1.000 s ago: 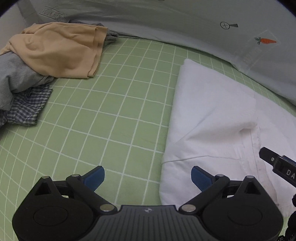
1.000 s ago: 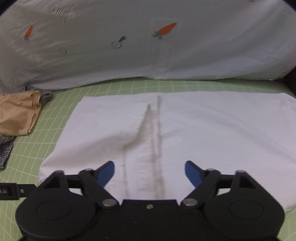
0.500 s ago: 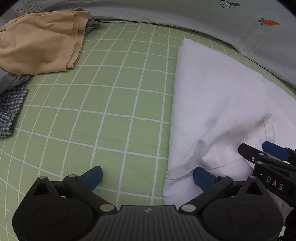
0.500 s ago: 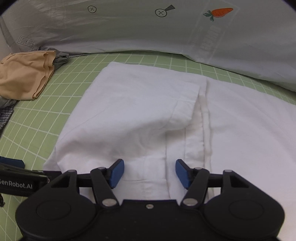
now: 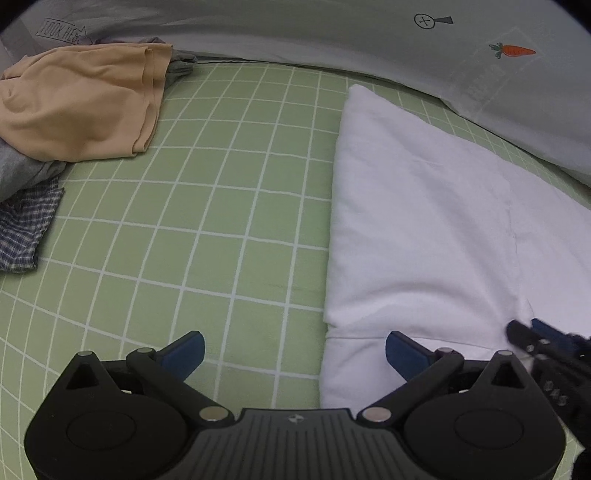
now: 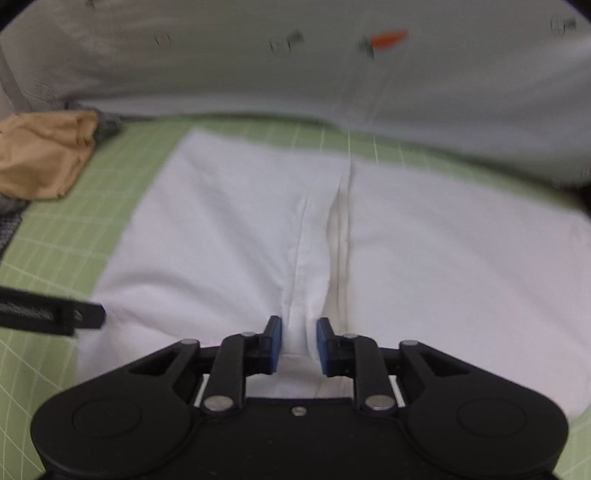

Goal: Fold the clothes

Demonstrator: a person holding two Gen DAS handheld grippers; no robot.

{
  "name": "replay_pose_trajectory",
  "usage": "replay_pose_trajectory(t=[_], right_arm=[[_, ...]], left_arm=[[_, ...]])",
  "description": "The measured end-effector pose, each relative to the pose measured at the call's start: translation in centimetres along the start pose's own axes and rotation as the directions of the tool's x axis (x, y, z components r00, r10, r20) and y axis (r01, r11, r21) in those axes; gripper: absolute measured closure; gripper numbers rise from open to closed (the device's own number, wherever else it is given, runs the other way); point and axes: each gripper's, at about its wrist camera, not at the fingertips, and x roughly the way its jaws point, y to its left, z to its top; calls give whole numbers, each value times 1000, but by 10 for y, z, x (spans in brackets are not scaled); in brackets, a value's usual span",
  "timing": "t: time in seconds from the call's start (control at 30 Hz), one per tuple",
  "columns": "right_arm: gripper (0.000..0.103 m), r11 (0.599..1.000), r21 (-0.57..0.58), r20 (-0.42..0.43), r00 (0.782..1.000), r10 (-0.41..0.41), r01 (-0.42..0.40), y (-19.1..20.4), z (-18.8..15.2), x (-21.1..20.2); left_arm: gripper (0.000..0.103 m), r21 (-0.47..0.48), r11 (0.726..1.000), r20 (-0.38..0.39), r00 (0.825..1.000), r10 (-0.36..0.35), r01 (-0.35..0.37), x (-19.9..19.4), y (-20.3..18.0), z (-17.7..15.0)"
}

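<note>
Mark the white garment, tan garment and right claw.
white garment (image 5: pixel 417 229), left wrist view, flat middle.
tan garment (image 5: pixel 85 107), left wrist view, top layer.
right claw (image 6: pixel 299 345), right wrist view, between fingertips.

The left claw (image 5: pixel 293 350) was spread wide and held low, while the right claw (image 6: pixel 299 345) was nearly closed, pinching a fold.

1. Work surface: green mat (image 5: pixel 207 206) w/ white grid lines, fills most of left wrist view.
2. Behind mat: pale grey sheet (image 5: pixel 295 33) as backdrop, printed w/ orange carrot (image 5: pixel 515 50) motifs, small circle-x marks and a "LOOK HERE" label at far left.
3. Right wrist view blurred; same sheet (image 6: pixel 258 74) behind the mat (image 6: pixel 55 240).
4. Light even, soft shadows.
</note>
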Motion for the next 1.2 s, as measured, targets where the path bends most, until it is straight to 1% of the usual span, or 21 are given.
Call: replay_pose_trajectory(t=[0.03,0.07,0.13,0.17,0.23,0.33,0.4,0.47,0.57,0.67,0.73,0.8,0.9,0.97,1.03,1.13,1.2], right_arm=[[75,1000,-5,-9,1000,1,-1,0,-5,6],[72,1000,-4,-16,1000,-2,2,0,-6,6],[55,1000,24,-22,1000,-3,4,-4,-7,-2],[51,998,58,-18,1000,6,-5,-10,-11,-7],[34,992,123,-8,1000,26,-25,-23,-19,-19],[23,978,204,35,999,31,-37,-47,-38,-44],[20,966,255,66,998,24,-40,-69,-51,-61],[19,950,312,85,996,4,-30,-96,-60,-75],[18,916,402,93,995,-32,-8,-142,-69,-89],[12,876,482,94,992,-78,23,-192,-77,-98],[11,834,548,80,989,-127,63,-230,-83,-102],[11,780,615,51,982,-181,112,-269,-89,-104],[9,670,736,67,975,-214,96,-332,-99,-101],[1,591,800,63,966,-251,102,-372,-104,-97],[1,529,842,60,957,-283,103,-406,-105,-90],[0,450,888,36,960,-276,96,-445,-104,-71],[0,413,907,36,965,-260,78,-458,-104,-58]], left_arm=[[0,11,1000,10,1000,-3,3,-6,-4,-3],[0,23,1000,21,1000,-7,7,-12,-8,-5],[0,47,999,45,999,-11,9,-24,-16,-12],[0,49,999,51,999,-11,8,-29,-20,-16],[0,54,999,63,998,-10,7,-39,-29,-24],[0,56,998,85,996,-13,8,-52,-43,-36],[0,49,999,103,994,-22,17,-60,-55,-45],[0,40,999,108,993,-37,33,-66,-67,-53],[0,26,998,121,991,-51,48,-73,-91,-62],[0,11,998,135,989,-57,57,-76,-120,-64],[0,6,998,152,987,-58,58,-77,-139,-63],[0,6,998,173,983,-55,54,-78,-157,-63],[0,4,999,187,982,-41,41,-79,-177,-66],[0,-11,1000,182,983,-18,21,-79,-185,-65],[0,-23,1000,178,984,4,0,-79,-189,-61],[0,-38,999,175,984,37,-30,-79,-192,-50],[0,-48,998,173,983,58,-51,-79,-194,-42]])
